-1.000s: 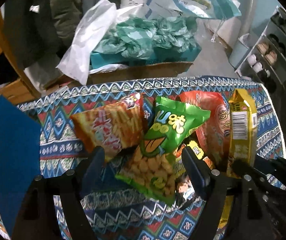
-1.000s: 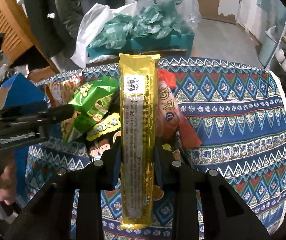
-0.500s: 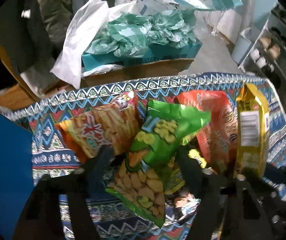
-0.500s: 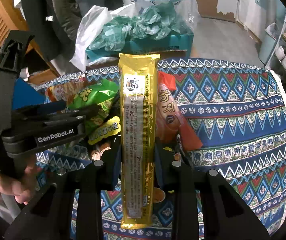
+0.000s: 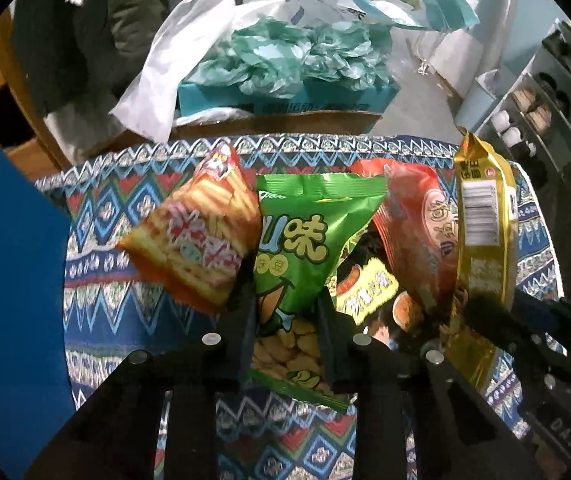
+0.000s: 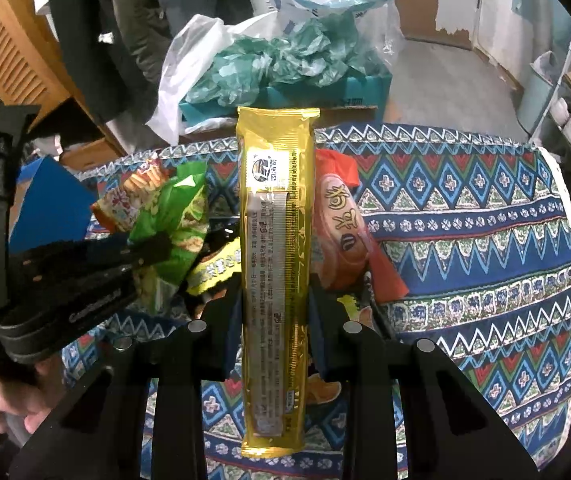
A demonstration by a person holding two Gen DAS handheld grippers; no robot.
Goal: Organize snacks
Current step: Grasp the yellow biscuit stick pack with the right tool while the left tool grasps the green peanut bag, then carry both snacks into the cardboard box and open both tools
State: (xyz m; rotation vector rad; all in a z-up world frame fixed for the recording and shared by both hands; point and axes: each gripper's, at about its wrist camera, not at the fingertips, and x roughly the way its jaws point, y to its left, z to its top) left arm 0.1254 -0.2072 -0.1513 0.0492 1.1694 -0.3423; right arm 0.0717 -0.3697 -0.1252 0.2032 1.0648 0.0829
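Closing in since a second ago: left gripper (image 5: 285, 344), then wide around the green bag (image 5: 297, 256), now pinching its lower end with narrow jaws. Lying among a heap of snacks on the patterned desk (image 6: 465, 216), beside the orange bag (image 5: 197, 240) and red bag (image 5: 417, 232). Holding the gold packet (image 6: 275, 240) upright above the heap in the right gripper (image 6: 273, 340), unchanged. Lifting the green bag straight up, slowly, to avoid dragging neighbours.

Bench (image 6: 465, 240) covered by blue, red, green zigzag-pattern cloth (image 5: 101, 312). On it, clustered left of centre: orange snack bag (image 5: 197, 240), red-orange packet (image 6: 341, 236), dark packet with yellow label (image 5: 369, 292), partly under others. Right half of cloth bare.
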